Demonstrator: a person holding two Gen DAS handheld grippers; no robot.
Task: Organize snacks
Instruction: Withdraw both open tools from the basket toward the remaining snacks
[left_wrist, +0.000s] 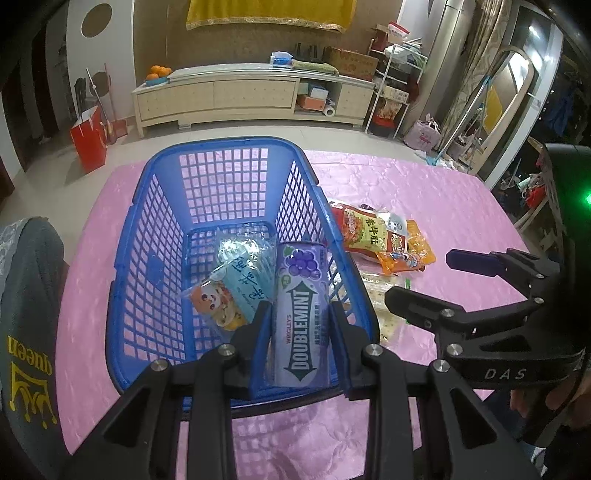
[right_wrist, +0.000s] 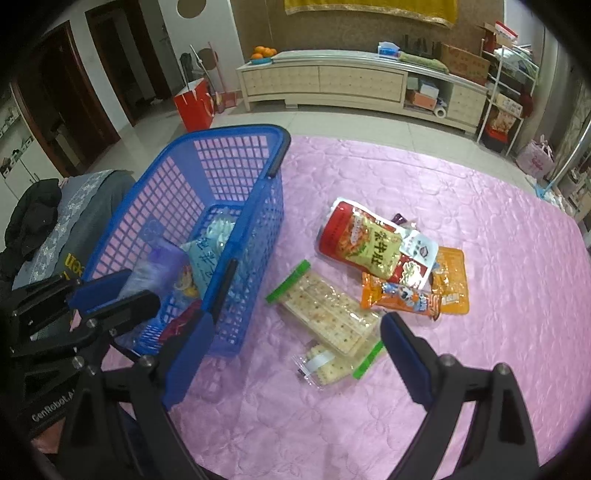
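My left gripper is shut on a purple Doublemint gum pack, holding it low inside the blue basket over the near end. A light blue snack packet lies on the basket floor beside it. My right gripper stands open with nothing between its fingers, above two clear cracker packs on the pink cloth right of the basket. Beyond them lie a red and yellow packet and orange packets. The right gripper also shows in the left wrist view.
The pink quilted tablecloth covers the table. A grey garment hangs over a chair at the left edge. On the floor beyond are a red paper bag and a long cream cabinet.
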